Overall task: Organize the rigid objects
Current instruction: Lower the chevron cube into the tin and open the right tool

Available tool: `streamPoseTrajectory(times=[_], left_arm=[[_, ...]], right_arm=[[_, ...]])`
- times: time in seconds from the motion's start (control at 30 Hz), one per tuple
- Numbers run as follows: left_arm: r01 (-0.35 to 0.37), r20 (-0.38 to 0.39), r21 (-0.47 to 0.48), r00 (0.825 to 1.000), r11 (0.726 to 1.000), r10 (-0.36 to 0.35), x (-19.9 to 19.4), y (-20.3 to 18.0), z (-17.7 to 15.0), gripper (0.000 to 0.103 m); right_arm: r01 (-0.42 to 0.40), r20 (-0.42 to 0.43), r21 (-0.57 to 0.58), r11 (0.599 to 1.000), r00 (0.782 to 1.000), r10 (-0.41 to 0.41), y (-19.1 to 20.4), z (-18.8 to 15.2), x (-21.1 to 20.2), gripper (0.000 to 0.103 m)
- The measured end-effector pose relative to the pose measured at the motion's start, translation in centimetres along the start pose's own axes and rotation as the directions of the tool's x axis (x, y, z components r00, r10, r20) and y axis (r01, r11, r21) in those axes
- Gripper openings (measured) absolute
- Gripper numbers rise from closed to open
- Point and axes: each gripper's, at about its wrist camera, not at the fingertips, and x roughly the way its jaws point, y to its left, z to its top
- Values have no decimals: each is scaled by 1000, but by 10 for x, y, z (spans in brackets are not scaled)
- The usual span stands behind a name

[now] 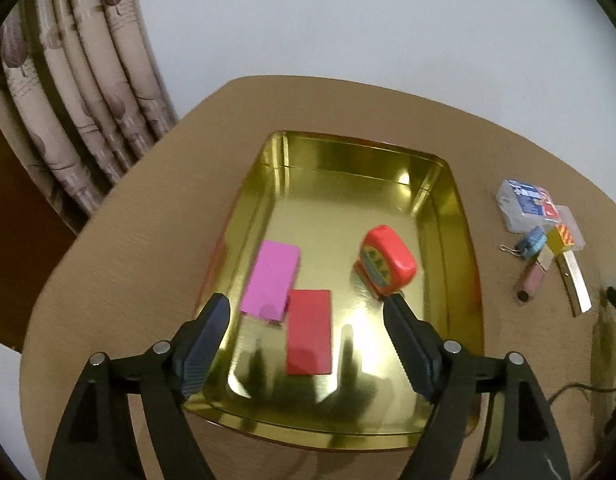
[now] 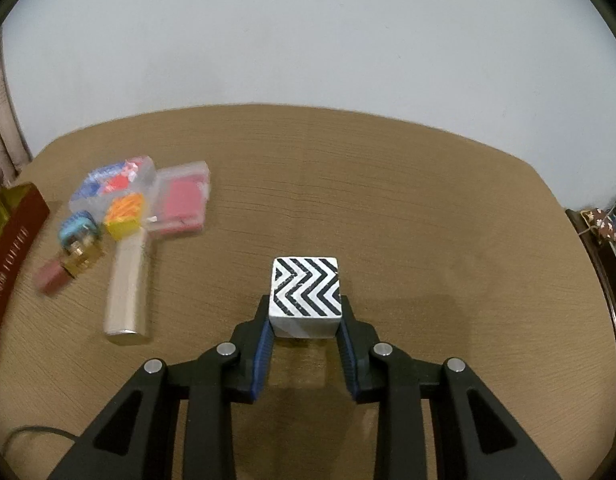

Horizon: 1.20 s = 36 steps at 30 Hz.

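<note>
A gold tin tray (image 1: 448, 216) lies on the brown table. In it are a pink block (image 1: 271, 276), a red block (image 1: 310, 332) and a red tape measure (image 1: 386, 262). My left gripper (image 1: 308, 308) is open above the tray's near half, holding nothing. My right gripper (image 2: 305, 320) is shut on a white cube with black chevrons (image 2: 305, 288), held just above the table. To its left lie clear plastic boxes (image 2: 115, 180), a yellow-orange cube (image 2: 125, 212), a blue binder clip (image 2: 77, 228), a silver bar (image 2: 127, 284) and a pink tube (image 2: 53, 274).
The tray's dark red outer wall (image 2: 11, 240) shows at the right wrist view's left edge. The pile of small items also shows right of the tray (image 1: 544, 224). A curtain (image 1: 67, 100) hangs beyond the table's left side. A cable (image 1: 576, 388) lies at the right.
</note>
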Motion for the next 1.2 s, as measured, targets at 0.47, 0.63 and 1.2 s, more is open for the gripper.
streamPoseTrajectory(times=[0.47, 0.63, 1.2], left_arm=[[-51, 54, -78, 997, 996, 56, -14, 30, 13, 87], [-69, 47, -113, 996, 991, 75, -12, 45, 16, 87], [-49, 26, -244, 998, 968, 57, -6, 85, 21, 88]], right_arm=[[-254, 4, -223, 941, 965, 261, 138, 18, -65, 30], [-368, -61, -323, 872, 928, 368, 207, 16, -76, 30], [-458, -215, -484, 745, 888, 406, 343, -7, -56, 30]])
